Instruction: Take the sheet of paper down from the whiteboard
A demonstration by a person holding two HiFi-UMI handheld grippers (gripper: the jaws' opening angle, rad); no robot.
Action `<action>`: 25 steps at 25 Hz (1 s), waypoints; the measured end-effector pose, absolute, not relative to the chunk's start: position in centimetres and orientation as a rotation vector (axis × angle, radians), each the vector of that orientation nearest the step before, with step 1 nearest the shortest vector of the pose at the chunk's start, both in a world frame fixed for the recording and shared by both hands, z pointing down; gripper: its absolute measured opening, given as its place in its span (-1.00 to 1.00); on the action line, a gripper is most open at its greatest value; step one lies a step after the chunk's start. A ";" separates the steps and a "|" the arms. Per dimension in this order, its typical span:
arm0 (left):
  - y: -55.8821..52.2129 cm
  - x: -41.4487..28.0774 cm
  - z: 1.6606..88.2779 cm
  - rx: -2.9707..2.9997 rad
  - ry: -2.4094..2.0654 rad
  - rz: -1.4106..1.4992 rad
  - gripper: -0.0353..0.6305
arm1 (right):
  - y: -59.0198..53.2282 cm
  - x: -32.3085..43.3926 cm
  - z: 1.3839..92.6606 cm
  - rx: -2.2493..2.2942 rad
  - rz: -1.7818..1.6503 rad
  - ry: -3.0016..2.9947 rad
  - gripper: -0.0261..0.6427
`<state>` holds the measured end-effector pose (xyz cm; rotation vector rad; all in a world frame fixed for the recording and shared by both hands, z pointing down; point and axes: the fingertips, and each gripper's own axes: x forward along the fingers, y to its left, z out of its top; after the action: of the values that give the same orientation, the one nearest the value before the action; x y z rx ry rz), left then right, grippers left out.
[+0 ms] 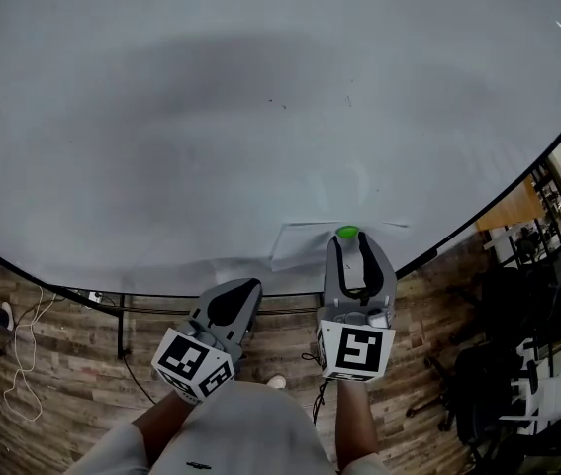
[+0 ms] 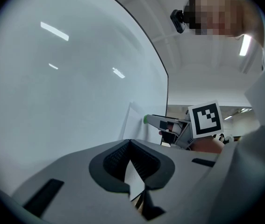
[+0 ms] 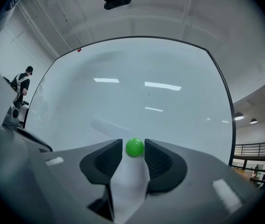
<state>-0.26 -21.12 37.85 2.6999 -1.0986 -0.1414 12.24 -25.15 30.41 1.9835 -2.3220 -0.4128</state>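
Note:
The whiteboard fills the head view. A white sheet of paper lies against its lower edge, and a round green magnet sits on the sheet's top edge. My right gripper points at the board with the magnet between its pads. A thin gap shows beside the magnet, so the jaws stand open. My left gripper is lower left and is shut on the sheet's edge. In the left gripper view the paper shows between the shut jaws of that gripper.
The board's dark frame and stand run below the grippers over a wooden floor. Cables lie at the left. Black office chairs and desks stand at the right. A person stands far off at the left.

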 end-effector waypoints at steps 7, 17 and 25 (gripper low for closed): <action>-21.4 -0.1 37.9 2.706 -1.092 -0.138 -0.88 | -26.2 12.5 30.8 1.997 -0.393 -2.305 -0.49; -22.2 0.6 38.0 2.742 -1.099 -0.079 -0.83 | -26.4 12.7 30.6 2.018 -0.378 -2.306 -0.52; -23.3 2.1 37.6 2.798 -1.051 -0.020 -0.62 | -26.2 12.5 30.4 1.989 -0.386 -2.315 -0.52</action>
<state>2.07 -23.26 37.64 2.7979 -1.0512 -0.0197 12.53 -26.22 30.40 1.9889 -2.3151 -0.3861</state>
